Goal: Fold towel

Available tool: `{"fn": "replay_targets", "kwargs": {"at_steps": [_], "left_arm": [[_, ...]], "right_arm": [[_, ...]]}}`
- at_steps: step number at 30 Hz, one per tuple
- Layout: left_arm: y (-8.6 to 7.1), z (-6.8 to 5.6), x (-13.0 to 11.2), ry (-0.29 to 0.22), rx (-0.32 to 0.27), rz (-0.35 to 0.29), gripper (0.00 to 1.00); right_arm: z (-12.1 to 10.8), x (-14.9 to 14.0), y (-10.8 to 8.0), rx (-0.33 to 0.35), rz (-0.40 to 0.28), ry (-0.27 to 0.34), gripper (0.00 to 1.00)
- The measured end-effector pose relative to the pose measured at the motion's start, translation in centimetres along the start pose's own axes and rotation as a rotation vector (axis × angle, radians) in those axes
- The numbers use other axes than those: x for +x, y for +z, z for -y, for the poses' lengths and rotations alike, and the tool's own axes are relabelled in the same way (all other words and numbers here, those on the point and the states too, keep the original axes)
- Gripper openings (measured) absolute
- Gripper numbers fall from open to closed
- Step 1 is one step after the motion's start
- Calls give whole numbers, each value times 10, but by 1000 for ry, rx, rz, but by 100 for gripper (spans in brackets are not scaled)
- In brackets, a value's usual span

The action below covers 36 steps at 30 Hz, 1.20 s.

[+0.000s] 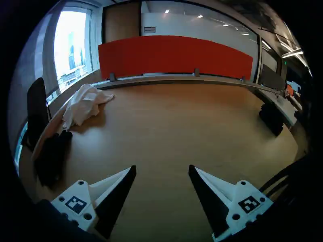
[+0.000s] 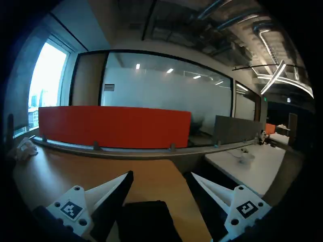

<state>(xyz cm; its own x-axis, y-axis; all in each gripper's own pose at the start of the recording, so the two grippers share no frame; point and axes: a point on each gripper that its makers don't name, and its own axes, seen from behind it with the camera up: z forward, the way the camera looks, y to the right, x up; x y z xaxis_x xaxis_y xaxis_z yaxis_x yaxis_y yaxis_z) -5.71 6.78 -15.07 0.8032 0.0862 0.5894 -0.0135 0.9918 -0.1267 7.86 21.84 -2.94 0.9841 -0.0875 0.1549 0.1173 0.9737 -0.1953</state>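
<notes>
The towel (image 1: 84,105) is white and lies in a crumpled heap at the far left edge of the wooden tabletop (image 1: 173,121), close to the window (image 1: 72,48) and just short of the red screen (image 1: 173,56). By its soft folds and drooping corners it looks like a light, limp cloth. It will likely sag and bunch wherever it is lifted and slide easily on the smooth wood, and there is nothing in it to break. The best hold is probably a pinch on a corner or a free hem, such as the flap that points toward the red screen. A grab at the middle of the heap would likely catch several layers at once.

The left claw (image 1: 161,166) is released, its jaws wide apart over bare wood with nothing between them. The towel sits well apart from it, ahead and to its left.

The right claw (image 2: 161,173) is also spread and empty, above a black thing (image 2: 145,220) on the tabletop. In the right gripper view the towel shows small at the far left.
</notes>
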Motion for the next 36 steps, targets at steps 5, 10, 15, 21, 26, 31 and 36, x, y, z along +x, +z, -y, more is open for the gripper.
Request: {"fn": "replay_targets", "kwargs": {"at_steps": [5,10,15,21,26,31,36], "left_arm": [[0,0,5,-5,-4,-14,97],[1,1,12,-4,-7,-36,97],[3,4,23,-11,-4,-70,97],[7,12,41,-31,16,-114,97],[11,18,60,-42,20,-154,97],[15,27,83,-45,29,-200,97],[19,37,108,-45,36,-244,97]], "right_arm": [[7,2,2,6,-4,-20,100],[13,3,4,10,-1,-23,100],[16,5,5,8,1,-28,100],[26,5,3,27,6,-37,100],[37,13,3,46,-4,-23,100],[49,22,3,65,-17,-23,100],[63,31,4,86,-27,-26,100]]}}
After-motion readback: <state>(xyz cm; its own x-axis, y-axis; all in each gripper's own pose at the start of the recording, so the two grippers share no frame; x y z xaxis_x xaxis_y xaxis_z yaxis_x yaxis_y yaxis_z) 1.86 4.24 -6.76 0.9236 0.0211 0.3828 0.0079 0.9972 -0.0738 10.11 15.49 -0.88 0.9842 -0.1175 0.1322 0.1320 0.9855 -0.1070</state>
